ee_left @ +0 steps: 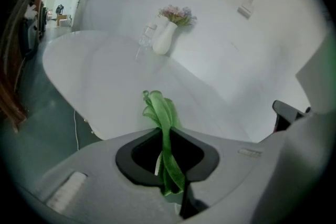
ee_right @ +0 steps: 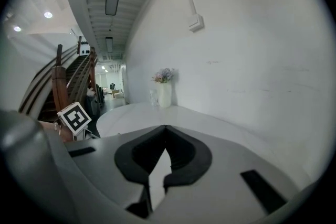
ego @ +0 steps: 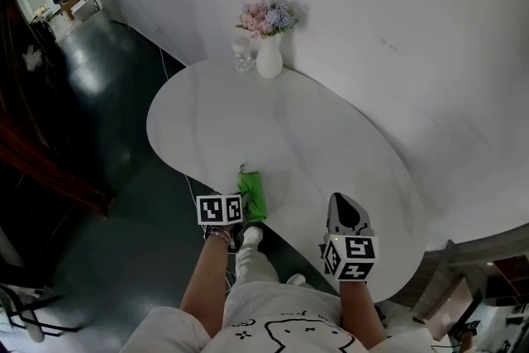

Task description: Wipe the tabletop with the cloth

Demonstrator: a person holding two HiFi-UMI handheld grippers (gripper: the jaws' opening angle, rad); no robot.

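The green cloth (ego: 251, 193), bunched at the worktop's (ego: 331, 128) 7 o'clock edge, is pinched in the fingers of the left gripper (ego: 245, 209). The right gripper (ego: 340, 207), at 5 o'clock, has its fingers closed on nothing. Wiping looks barely begun; the next move calls for pressing the cloth flat and sweeping toward 12.

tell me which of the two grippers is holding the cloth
The left gripper: its jaws are shut on the green cloth. The right gripper has its jaws together with nothing between them.
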